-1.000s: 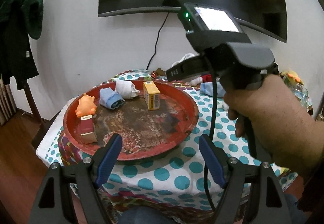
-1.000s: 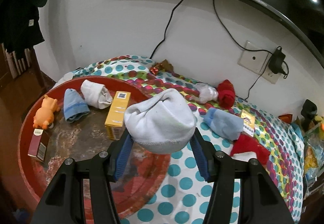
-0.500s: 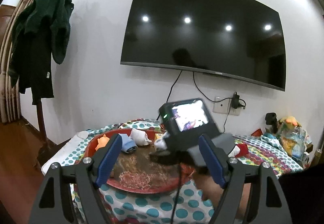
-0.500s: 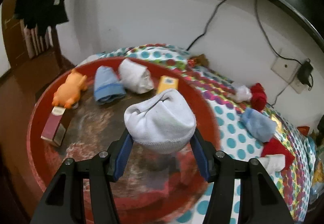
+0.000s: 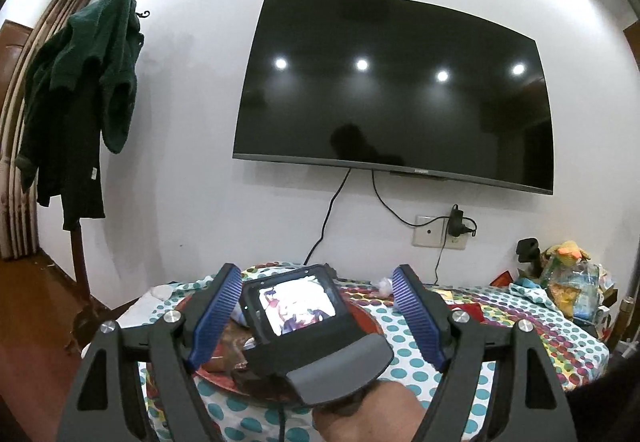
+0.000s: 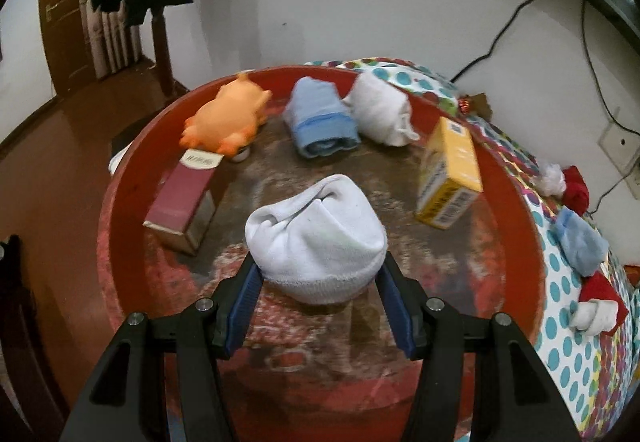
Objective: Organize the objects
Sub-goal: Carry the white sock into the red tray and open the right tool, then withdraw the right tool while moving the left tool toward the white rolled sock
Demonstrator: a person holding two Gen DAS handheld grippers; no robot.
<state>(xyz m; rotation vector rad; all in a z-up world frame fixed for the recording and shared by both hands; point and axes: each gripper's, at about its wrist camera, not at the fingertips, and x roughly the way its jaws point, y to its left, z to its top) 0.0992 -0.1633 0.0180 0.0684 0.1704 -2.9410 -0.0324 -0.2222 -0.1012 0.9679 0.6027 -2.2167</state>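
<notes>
My right gripper (image 6: pixel 318 272) is shut on a rolled white sock (image 6: pixel 316 238) and holds it low over the middle of the round red tray (image 6: pixel 124 178). In the tray lie an orange toy pig (image 6: pixel 228 118), a maroon box (image 6: pixel 182 200), a rolled blue sock (image 6: pixel 322 118), another white sock (image 6: pixel 382 108) and a yellow box (image 6: pixel 450 172). My left gripper (image 5: pixel 318 312) is open and empty, raised behind the right gripper's body (image 5: pixel 300 314), which hides most of the tray.
On the dotted tablecloth (image 6: pixel 568 338) right of the tray lie a red sock (image 6: pixel 576 192), a blue sock (image 6: pixel 580 240) and a red-and-white sock (image 6: pixel 598 306). A TV (image 5: pixel 394 90) hangs on the wall. A coat rack with dark clothes (image 5: pixel 80 90) stands left.
My right gripper carried the white sock left from the tablecloth's edge to over the tray and lowered it. My left gripper pulled back and tilted up, still open.
</notes>
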